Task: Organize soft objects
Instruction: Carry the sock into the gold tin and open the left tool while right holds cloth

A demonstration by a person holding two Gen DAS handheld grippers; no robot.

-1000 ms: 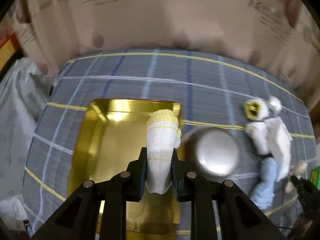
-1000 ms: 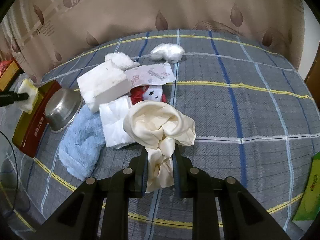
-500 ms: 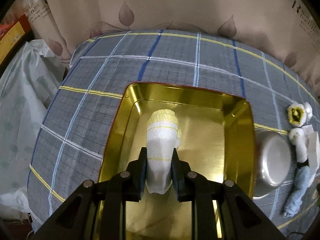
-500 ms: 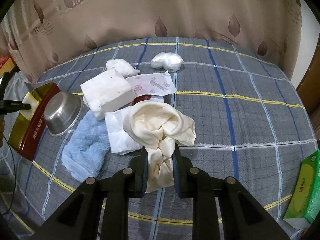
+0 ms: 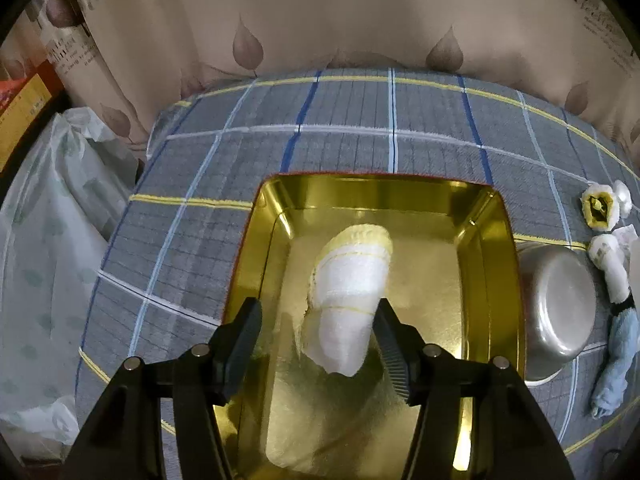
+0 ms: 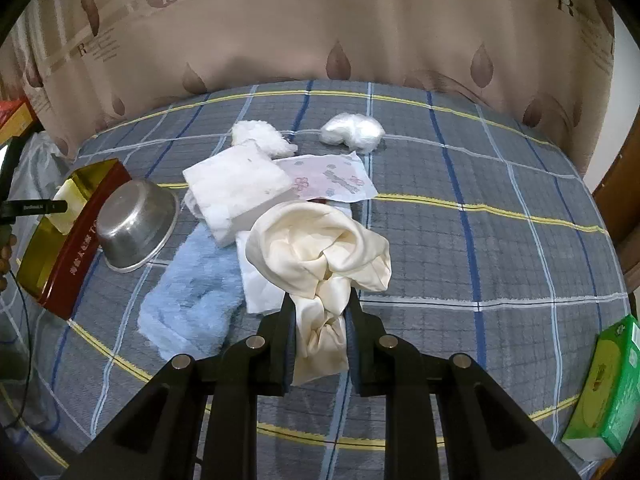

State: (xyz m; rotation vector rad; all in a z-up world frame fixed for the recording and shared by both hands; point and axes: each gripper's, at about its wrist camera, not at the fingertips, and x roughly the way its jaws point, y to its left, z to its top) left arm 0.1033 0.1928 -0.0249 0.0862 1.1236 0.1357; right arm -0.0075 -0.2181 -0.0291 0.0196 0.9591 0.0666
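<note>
Rolled white cloth with yellow trim (image 5: 352, 296) sits inside the gold tin (image 5: 492, 248), long axis running away from the left gripper (image 5: 318, 344), near end between the jaws, far end toward the tin's back wall. Left jaws are opening, spread wide; the roll lies between them, leaning against the right-hand pad, clear gap on the other side, so not gripped. It looks to rest on the tin floor, though the contact is blurred by reflection. Judgement: drop-off step, next the left hand backs straight out along the roll's axis so the pad does not drag it.

Look: terry-like, white, thin yellow stripes across, yellow cuff at far end, bundle keeps its shape.

Right gripper (image 6: 322, 340) is clamped nearly closed on a cream satin cloth (image 6: 320, 248), bunched, tail hanging between the fingers. Gold tin is far to its left in that view, beyond the steel bowl (image 6: 136, 224). Blue towel (image 6: 192, 292) and white folded pieces (image 6: 236, 188) lie on the plaid sheet (image 6: 480, 240) between. Left hand is the nearer one to the tin.
</note>
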